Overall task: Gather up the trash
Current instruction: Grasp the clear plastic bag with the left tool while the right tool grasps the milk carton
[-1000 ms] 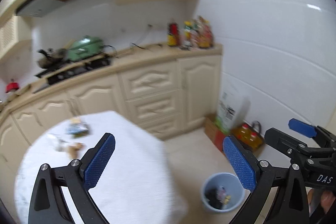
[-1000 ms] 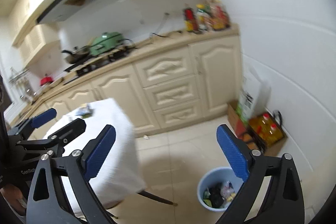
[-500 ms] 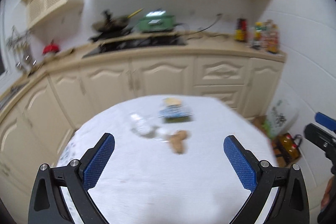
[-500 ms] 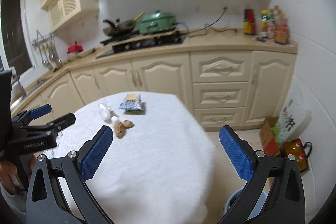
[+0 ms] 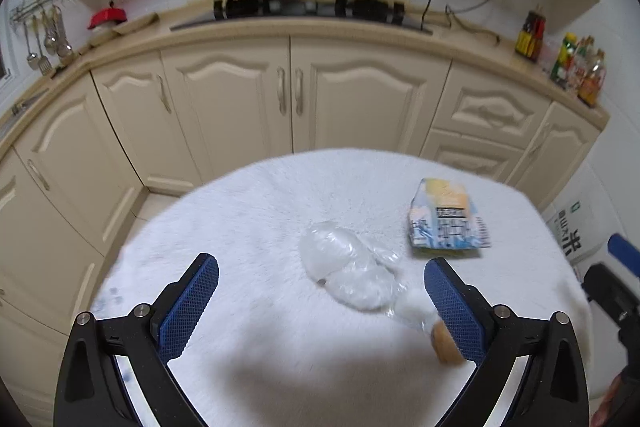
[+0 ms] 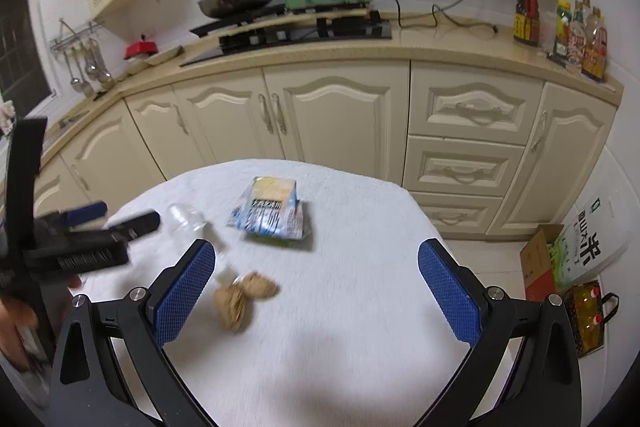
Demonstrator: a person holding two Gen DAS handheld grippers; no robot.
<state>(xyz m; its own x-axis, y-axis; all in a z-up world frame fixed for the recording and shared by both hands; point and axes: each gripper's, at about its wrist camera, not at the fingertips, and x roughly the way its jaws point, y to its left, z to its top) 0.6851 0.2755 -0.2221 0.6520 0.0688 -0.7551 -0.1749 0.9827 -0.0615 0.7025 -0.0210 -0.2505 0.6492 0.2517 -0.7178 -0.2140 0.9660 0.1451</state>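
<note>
Our left gripper (image 5: pixel 320 303) and right gripper (image 6: pixel 316 287) are both wide open and empty, so we should drop slowly over the clear plastic bag (image 5: pixel 348 277) beside the snack packet (image 5: pixel 446 223).

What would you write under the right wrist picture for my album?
Open right gripper above a white table with two brown lumps, a snack packet and clear plastic.

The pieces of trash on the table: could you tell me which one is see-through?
The crumpled clear plastic bag, lying between the left gripper's open fingers; the snack packet is printed and the brown lumps are opaque.
</note>
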